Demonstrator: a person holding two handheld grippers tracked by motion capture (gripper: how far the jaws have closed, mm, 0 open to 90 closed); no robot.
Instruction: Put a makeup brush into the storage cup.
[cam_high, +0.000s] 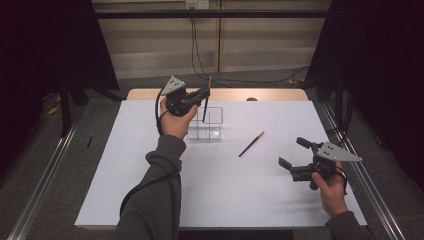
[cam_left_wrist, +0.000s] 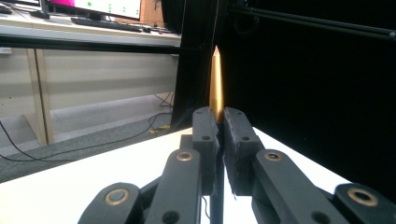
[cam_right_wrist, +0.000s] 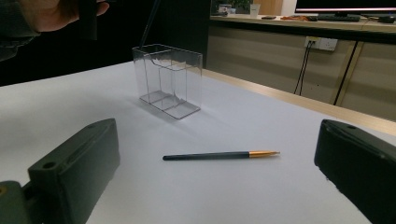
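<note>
Slim dark pen with a gold tip held upright, gold end up, lower end down inside the clear plastic two-compartment box. Which compartment it enters: cannot tell. Left tongs are clamped on the pen; in the left gripper view the gold tip rises from between the closed jaws. Left tongs sit just above the box's back-left corner, the hand and grey sleeve running down from there toward the desk's near edge.

Clear box stands upright on the white desk, in its far half, near the middle. In the right gripper view the box shows an inner divider.

Second pen, dark barrel with orange-gold end, lies flat on the desk to the right of the box and nearer the person, apart from it, gold end pointing away. It also shows in the right gripper view.

Right tongs, well to the right of the box beyond the lying pen, jaws apart, nothing between them.
</note>
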